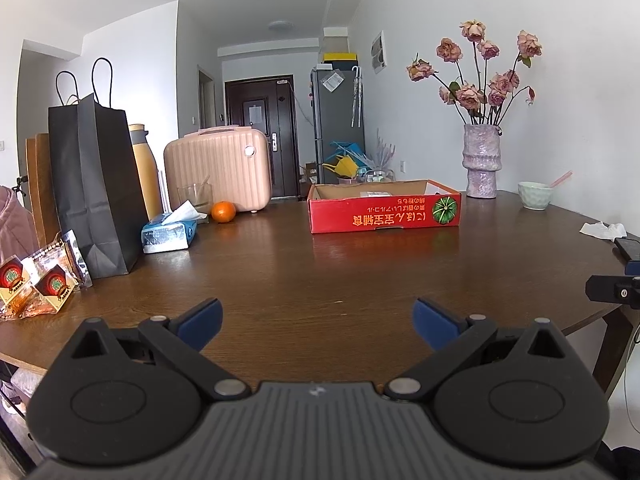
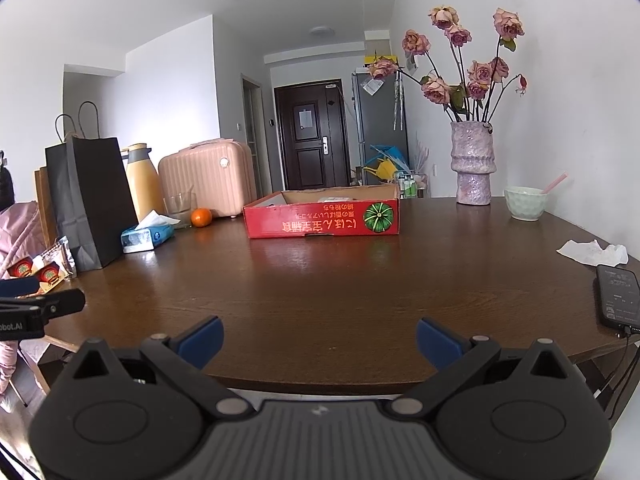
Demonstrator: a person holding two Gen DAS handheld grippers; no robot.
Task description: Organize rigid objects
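A shallow red cardboard box [image 1: 384,210] with a pumpkin picture sits on the far side of the dark wooden table [image 1: 320,276]; it also shows in the right wrist view [image 2: 322,220]. Something pale lies inside it, mostly hidden by its wall. My left gripper [image 1: 318,322] is open and empty, over the table's near part. My right gripper [image 2: 320,342] is open and empty at the table's near edge. An orange [image 1: 223,212] lies left of the box, and a mint bowl [image 1: 535,195] with a pink spoon stands at the right.
At the left stand a black paper bag [image 1: 96,196], a tissue pack [image 1: 170,234], snack packets [image 1: 44,280], a yellow flask [image 1: 144,168] and a pink suitcase [image 1: 218,168]. A vase of dried roses [image 1: 482,160] stands by the wall. Crumpled tissue [image 2: 592,252] and a phone [image 2: 618,296] lie at the right.
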